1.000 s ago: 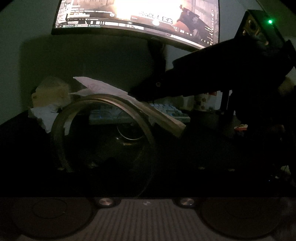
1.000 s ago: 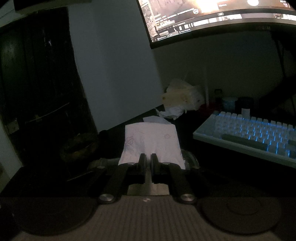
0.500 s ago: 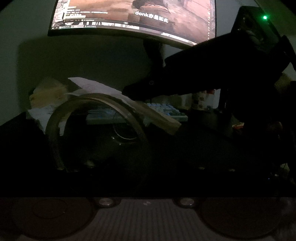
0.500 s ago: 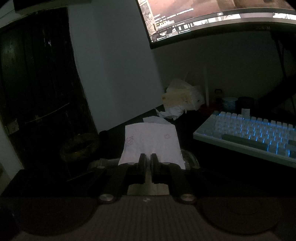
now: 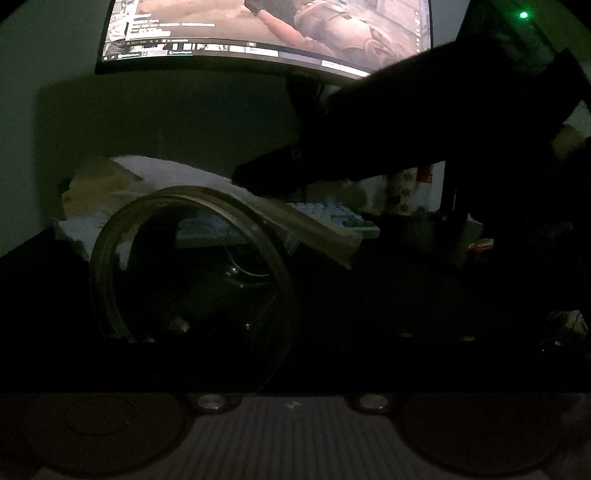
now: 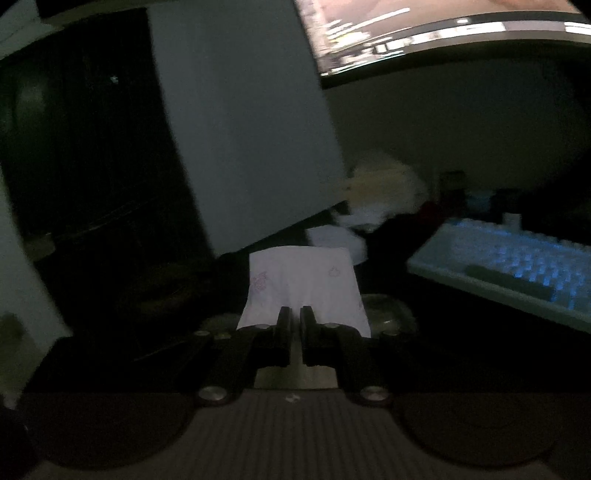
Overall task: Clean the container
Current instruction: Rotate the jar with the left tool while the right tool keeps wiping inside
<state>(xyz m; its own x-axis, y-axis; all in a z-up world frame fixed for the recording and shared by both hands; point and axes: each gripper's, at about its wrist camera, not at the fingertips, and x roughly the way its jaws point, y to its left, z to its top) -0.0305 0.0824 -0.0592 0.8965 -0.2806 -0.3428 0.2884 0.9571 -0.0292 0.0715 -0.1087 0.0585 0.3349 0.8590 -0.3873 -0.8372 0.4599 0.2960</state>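
A round clear glass container (image 5: 110,280) lies tilted with its wide mouth toward the left wrist camera. It sits low in front of my left gripper (image 5: 295,325). That gripper's jaws are opening, but its fingers are lost in the dark, so I cannot see a grip. My right gripper (image 6: 294,314) is shut on a white printed tissue (image 6: 303,280). In the left wrist view it is a dark shape (image 5: 258,177) reaching in from the right. It holds the tissue (image 5: 166,168) flat over the container's upper rim. The glass edge (image 6: 388,317) shows just under the tissue.
A lit monitor (image 5: 258,33) hangs above the desk. A backlit keyboard (image 6: 517,266) lies to the right, behind the container. A crumpled pale bundle (image 6: 384,184) and a loose tissue (image 6: 332,236) sit at the wall. A patterned cup (image 5: 400,192) stands far right. A dark cabinet (image 6: 92,166) fills the left.
The right gripper and its tissue crept slightly left over the container's rim. The right wrist picture is now blurred. The monitor picture changed.
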